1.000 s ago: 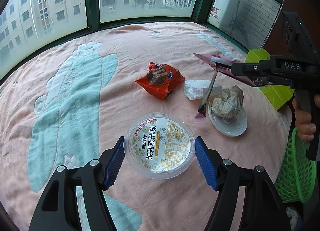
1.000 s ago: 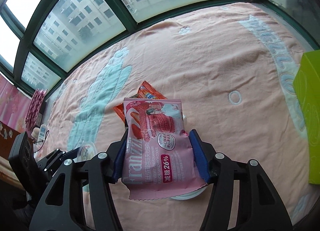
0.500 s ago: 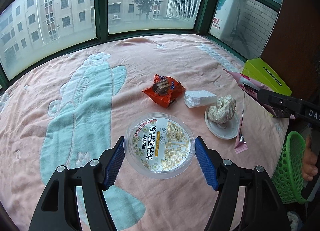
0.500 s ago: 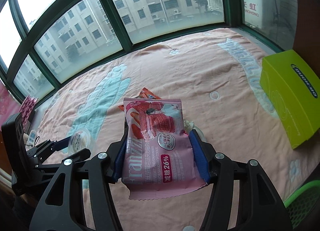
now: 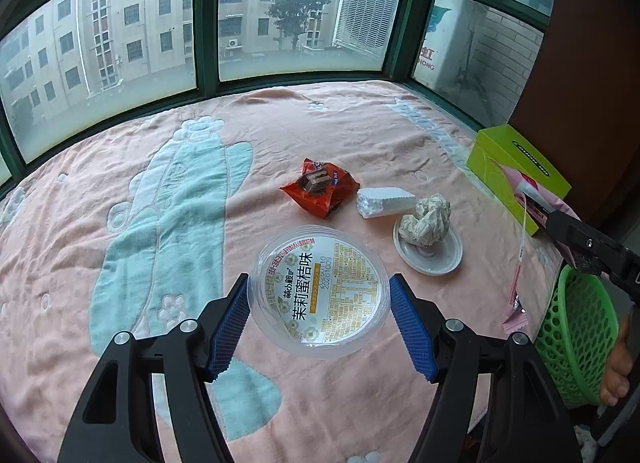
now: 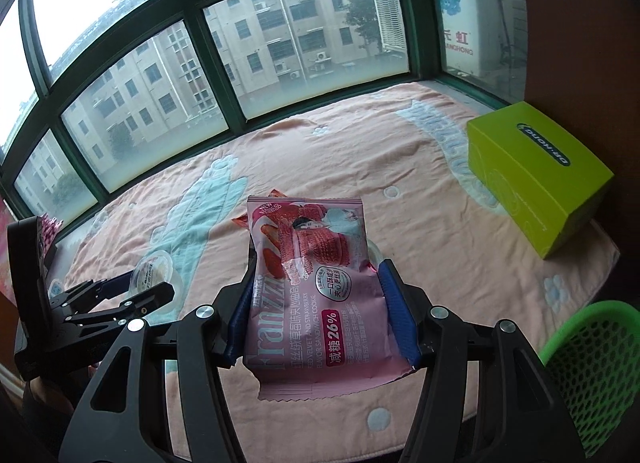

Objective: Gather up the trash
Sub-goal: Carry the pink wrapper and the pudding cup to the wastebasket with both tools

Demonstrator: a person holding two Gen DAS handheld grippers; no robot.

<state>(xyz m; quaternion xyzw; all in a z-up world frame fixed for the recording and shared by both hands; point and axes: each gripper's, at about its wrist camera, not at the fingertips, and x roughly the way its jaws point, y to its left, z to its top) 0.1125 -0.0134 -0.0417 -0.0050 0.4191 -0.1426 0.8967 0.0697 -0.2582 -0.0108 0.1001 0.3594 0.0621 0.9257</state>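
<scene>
My left gripper is shut on a clear round plastic cup with a printed lid, held above the pink blanket. My right gripper is shut on a pink cookie wrapper, lifted above the blanket; the wrapper shows edge-on in the left wrist view. On the blanket lie an orange snack wrapper, a white foam block and a crumpled tissue on a white plastic lid. A green mesh basket stands at the right edge, also low right in the right wrist view.
A lime-green box sits at the right side of the blanket. Green-framed windows close the far side. A brown wall stands on the right. A hand is beside the basket.
Both grippers have pulled back and up from the blanket with their loads. The right gripper with the pink wrapper has moved right, toward the green basket.
</scene>
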